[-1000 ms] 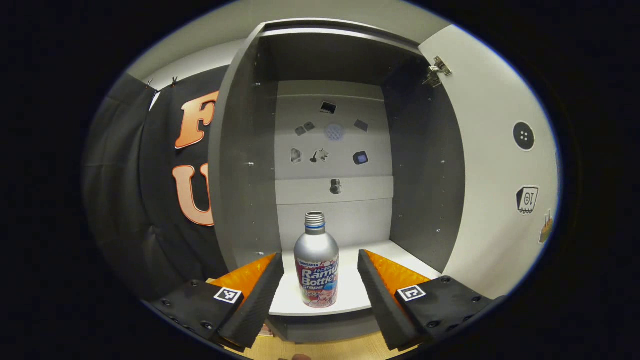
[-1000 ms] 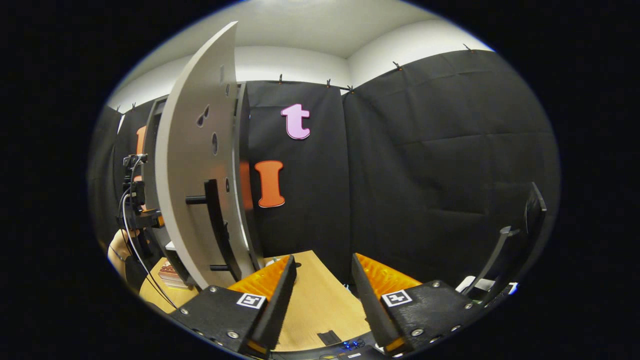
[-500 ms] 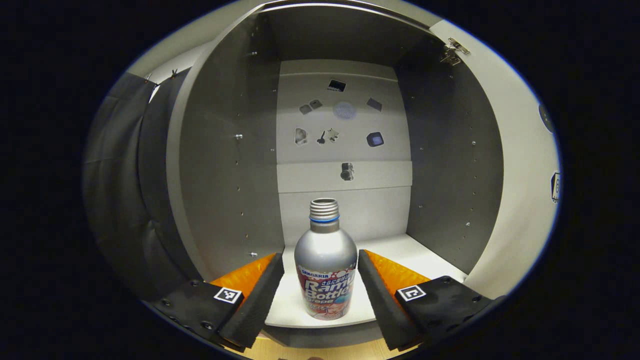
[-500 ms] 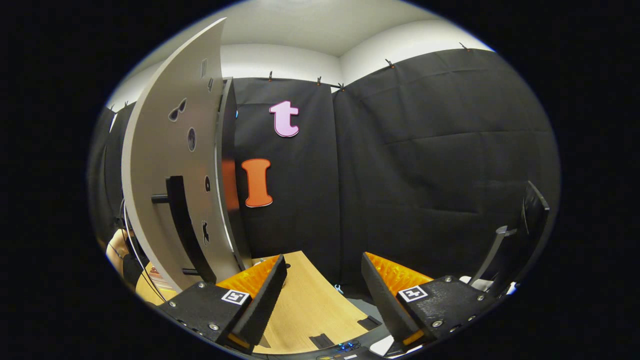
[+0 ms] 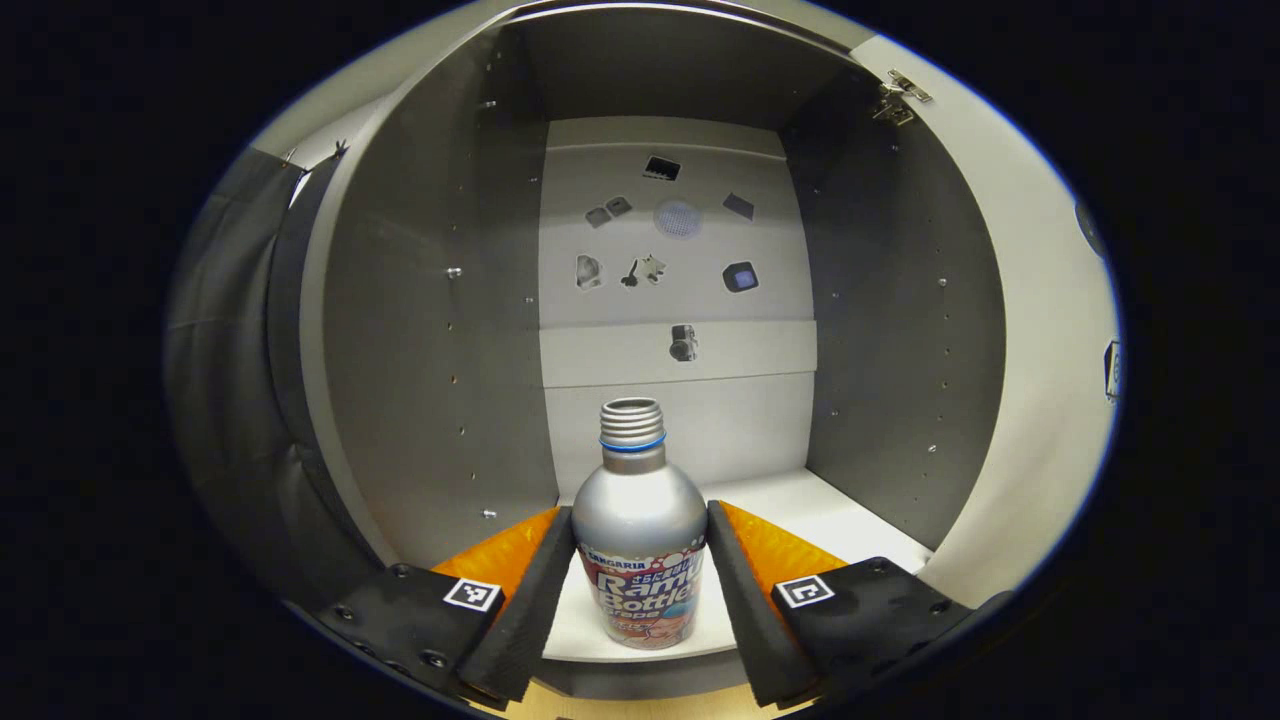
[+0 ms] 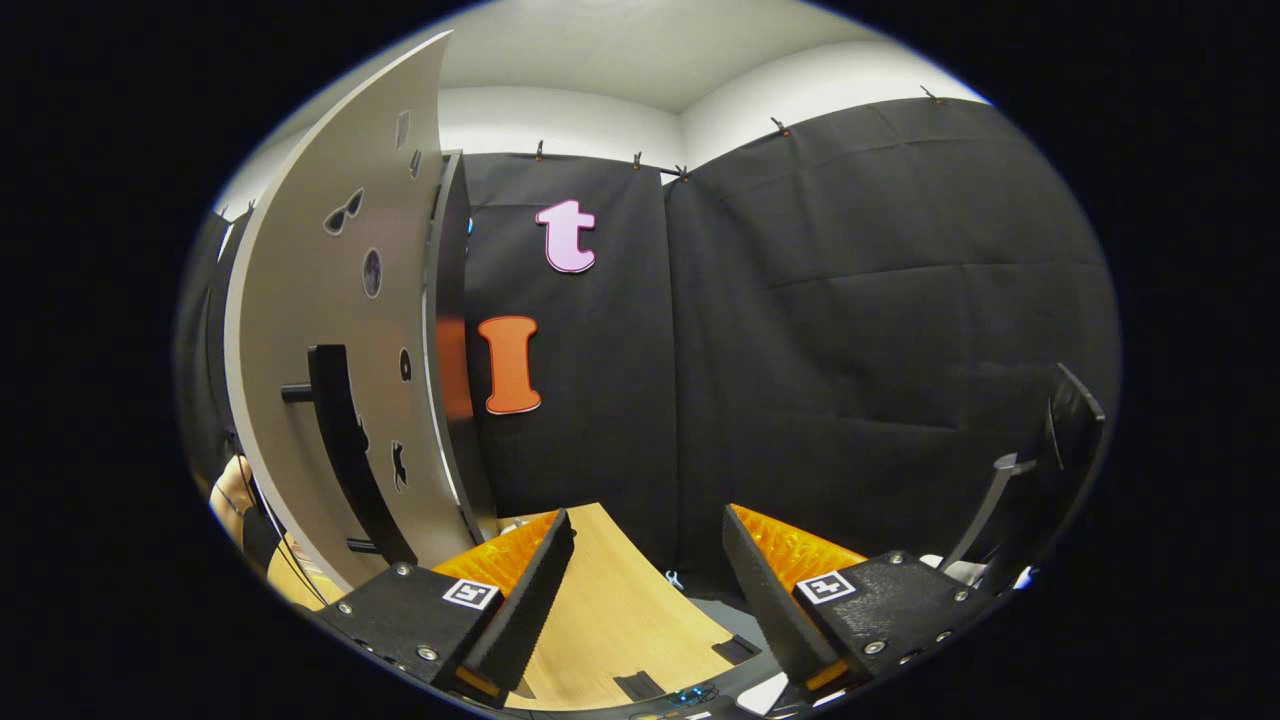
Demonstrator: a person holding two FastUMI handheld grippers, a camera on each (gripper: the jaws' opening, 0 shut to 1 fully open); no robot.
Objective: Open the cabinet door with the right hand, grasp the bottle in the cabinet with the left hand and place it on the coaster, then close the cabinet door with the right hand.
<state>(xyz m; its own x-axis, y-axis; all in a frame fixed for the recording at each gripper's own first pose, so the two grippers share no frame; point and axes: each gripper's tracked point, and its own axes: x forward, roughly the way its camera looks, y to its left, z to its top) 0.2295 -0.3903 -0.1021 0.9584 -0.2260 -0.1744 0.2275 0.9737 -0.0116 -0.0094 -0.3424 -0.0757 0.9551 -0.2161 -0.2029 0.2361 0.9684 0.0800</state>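
**Bottle is dead centre between the left gripper's fingers, standing straight up**

Left gripper view: the bottle (image 5: 640, 540) stands upright on the cabinet's white shelf (image 5: 800, 500), right near the front edge, with its long axis vertical and its open neck pointing up. The left gripper (image 5: 640, 575) is straight in front of it and has it bracketed: one finger on each side of the body at about label height. Both pads look like they're touching or just about touching the sides, but I can't tell from here if they're actually pressing, so I'd call it closing in rather than a firm hold. The fingers run horizontally into the cabinet (image 5: 420, 330), so they cross the bottle's axis square on, which is what you want for a side grab. My guess is the next bit is a squeeze, then straight back out.

Right gripper view: the right gripper (image 6: 645, 575) is spread wide with nothing in it, hanging over the wooden table (image 6: 620, 610). The cabinet door (image 6: 330, 330) is swung open off to its left, black handle (image 6: 340, 440) facing this way, near but not touching. So the left one is clearly the one on the bottle.
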